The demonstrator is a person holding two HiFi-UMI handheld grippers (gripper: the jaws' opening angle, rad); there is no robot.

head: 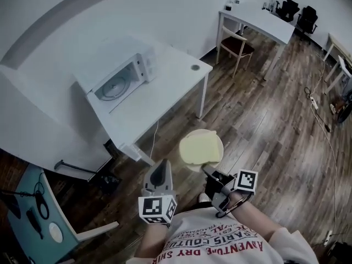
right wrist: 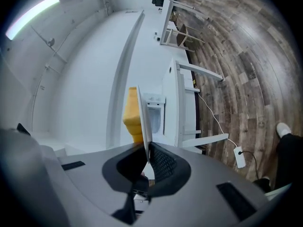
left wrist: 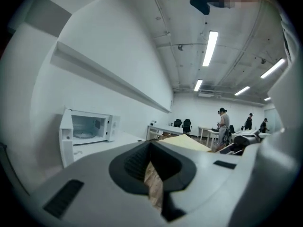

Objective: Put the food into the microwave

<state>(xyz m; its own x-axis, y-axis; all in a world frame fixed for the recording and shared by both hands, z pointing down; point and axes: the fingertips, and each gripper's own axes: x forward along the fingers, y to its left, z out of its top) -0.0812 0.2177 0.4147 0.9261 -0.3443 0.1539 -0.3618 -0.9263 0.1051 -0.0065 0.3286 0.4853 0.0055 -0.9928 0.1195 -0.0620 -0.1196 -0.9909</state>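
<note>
The step in hand looks like carrying the plate (head: 220, 147) of food (head: 199, 148) across to the microwave (head: 124, 77). The microwave stands with its door open at the wall end of the worktop (head: 165, 92).

To do this well, keep the plate level, since it is gripped only by its rim and the pale yellow food lies loose on top. Approach the open cavity square on rather than from the side. Slide the plate in low over the turntable (the door should be well clear of it) and set it down before letting go.

The right gripper (head: 209, 172) has its fingers (right wrist: 163, 162) almost fully closed, pinching the thin near rim of the plate. In the right gripper view the plate runs edge-on out from between them.

The left gripper (head: 163, 166) is beside it with its fingers (left wrist: 135, 160) brought together on nothing. It could steady the door if needed.

The plate is in the air over the floor, still well short of the worktop's near edge.
</note>
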